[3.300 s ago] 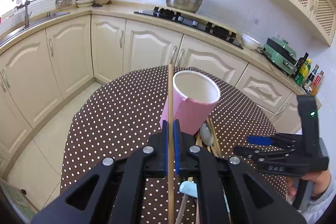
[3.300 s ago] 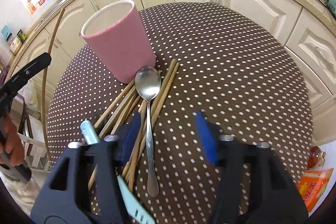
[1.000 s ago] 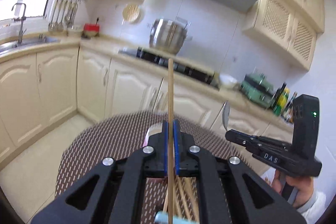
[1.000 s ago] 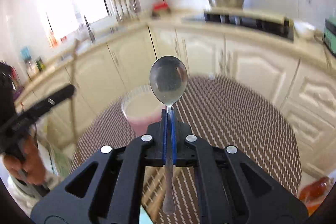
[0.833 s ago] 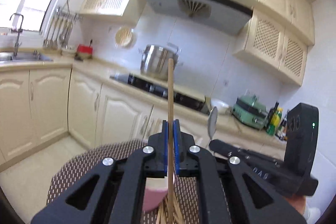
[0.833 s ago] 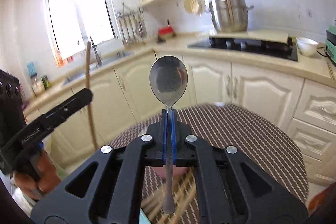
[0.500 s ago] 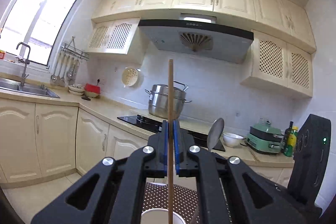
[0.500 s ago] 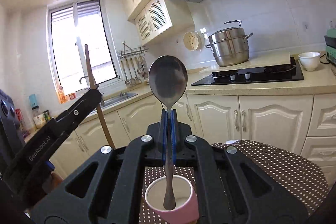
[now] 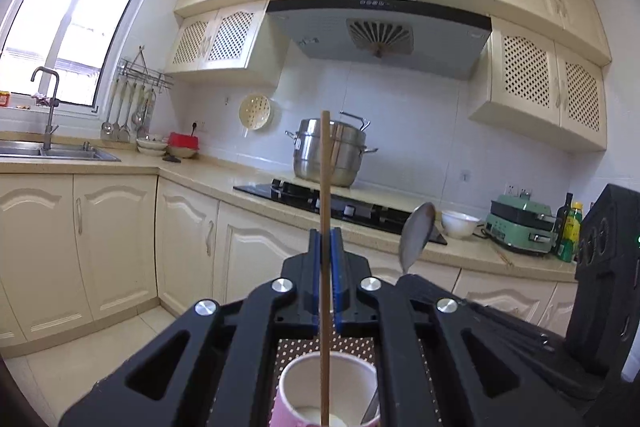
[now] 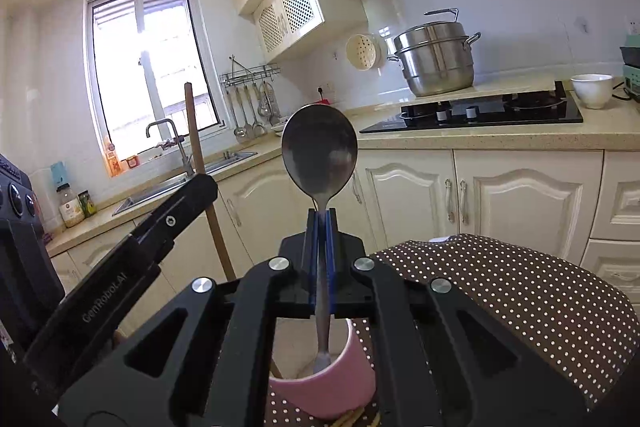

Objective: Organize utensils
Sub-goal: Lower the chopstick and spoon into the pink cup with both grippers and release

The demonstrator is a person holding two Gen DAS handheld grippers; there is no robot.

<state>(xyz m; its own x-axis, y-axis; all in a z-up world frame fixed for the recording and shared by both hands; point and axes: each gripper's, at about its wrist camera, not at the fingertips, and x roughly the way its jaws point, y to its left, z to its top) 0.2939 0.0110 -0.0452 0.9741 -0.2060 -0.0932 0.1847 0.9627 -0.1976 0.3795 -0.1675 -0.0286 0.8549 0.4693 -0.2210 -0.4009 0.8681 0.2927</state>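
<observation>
Pink cup (image 10: 324, 387) (brown white-dotted tablecloth (image 10: 520, 291))

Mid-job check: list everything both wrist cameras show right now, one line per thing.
chopstick: 1, wooden, upright in the left gripper, lower end inside the cup
spoon: 1, metal, bowl up in the right gripper, handle tip inside the cup
cup: 1, pink outside and white inside, on the table below both grippers
tablecloth: 1, brown with white dots, over the table
loose chopsticks: a few ends, wooden, on the cloth by the cup's base
steamer pot: 1, steel, on the counter behind the hob
white bowl: 1, counter right of the hob
hanging ladles: several, metal, rack by the window
left gripper: black, blue pads, shut on the chopstick
right gripper: black, blue pads, shut on the spoon
</observation>
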